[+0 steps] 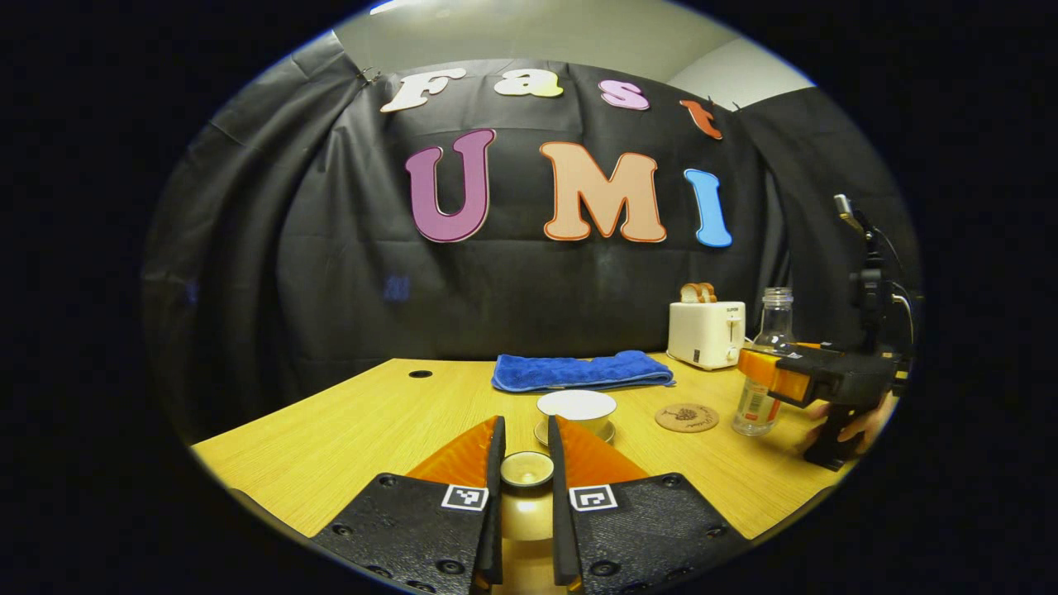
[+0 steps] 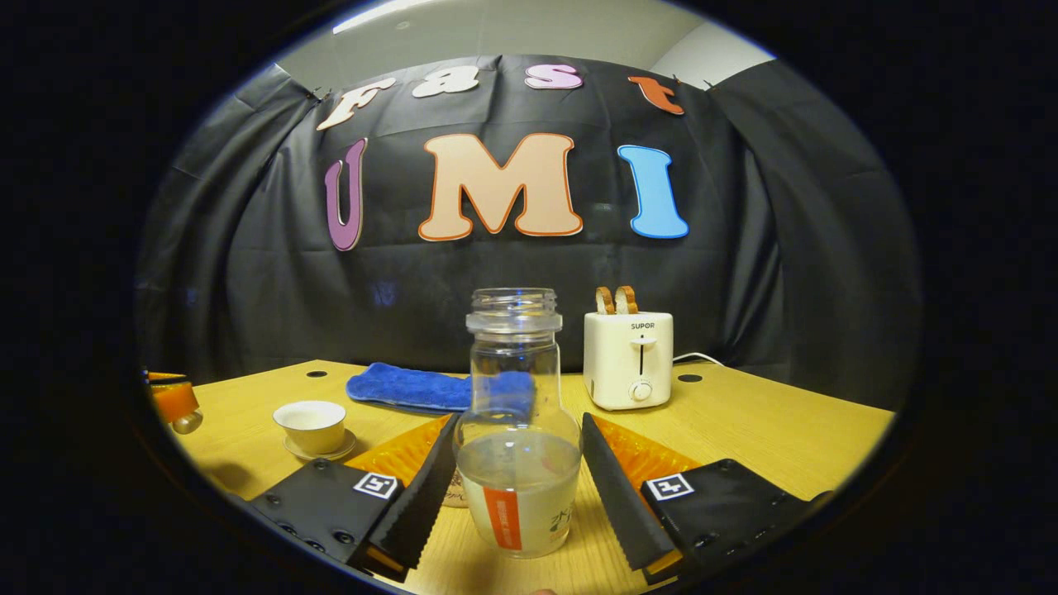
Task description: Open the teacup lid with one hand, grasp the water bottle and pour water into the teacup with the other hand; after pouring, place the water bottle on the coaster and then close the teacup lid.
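The left claw [image 1: 526, 450] is gripping the lid [image 1: 526, 468] just before the uncovered cup [image 1: 576, 411], while the right claw [image 2: 519, 463] is standing open around the bottle [image 2: 518, 430] upright on the worktop [image 2: 769, 430], coaster [image 1: 687, 417] free alongside.

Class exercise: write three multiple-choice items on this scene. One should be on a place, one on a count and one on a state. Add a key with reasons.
1. Where does the coaster lie?
A between teacup and water bottle; B under the water bottle; C under the teacup.
2. How many bread slices stand in the toaster?
A one; B two; C four.
3. The teacup lid is:
A on the teacup; B on the coaster; C gripped in the left tool.

Key:
1. A, the left gripper view shows it there.
2. B, two tops stick out.
3. C, both fingers press its knob and the teacup is open.
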### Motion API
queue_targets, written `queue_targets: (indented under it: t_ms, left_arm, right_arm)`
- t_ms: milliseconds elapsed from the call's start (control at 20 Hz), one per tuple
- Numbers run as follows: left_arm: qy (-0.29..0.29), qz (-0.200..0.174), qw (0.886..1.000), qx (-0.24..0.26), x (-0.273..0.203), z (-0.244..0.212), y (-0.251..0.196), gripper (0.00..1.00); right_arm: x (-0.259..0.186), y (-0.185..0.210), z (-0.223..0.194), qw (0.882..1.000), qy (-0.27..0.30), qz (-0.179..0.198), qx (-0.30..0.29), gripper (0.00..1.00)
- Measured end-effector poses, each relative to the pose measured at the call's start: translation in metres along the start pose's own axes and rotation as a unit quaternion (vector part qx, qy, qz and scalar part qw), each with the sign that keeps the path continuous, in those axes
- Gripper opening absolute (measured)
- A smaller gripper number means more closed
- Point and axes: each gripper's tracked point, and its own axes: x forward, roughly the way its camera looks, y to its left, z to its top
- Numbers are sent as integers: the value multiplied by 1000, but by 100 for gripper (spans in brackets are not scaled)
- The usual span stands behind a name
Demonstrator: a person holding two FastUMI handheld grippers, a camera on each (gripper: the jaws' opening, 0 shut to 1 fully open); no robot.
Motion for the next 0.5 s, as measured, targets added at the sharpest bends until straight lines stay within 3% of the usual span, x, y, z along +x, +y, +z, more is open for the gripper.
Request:
queue_targets:
  t_ms: [150, 500]
  left_arm:
    - [0, -11, 1000, 0, -4, 0, -2, 21]
    - [0, -32, 999, 0, -7, 0, -7, 21]
  right_arm:
    - [2, -1, 0, 1000, 2, -1, 1, 81]
    - [-4, 13, -1, 999, 2, 32, 0, 73]
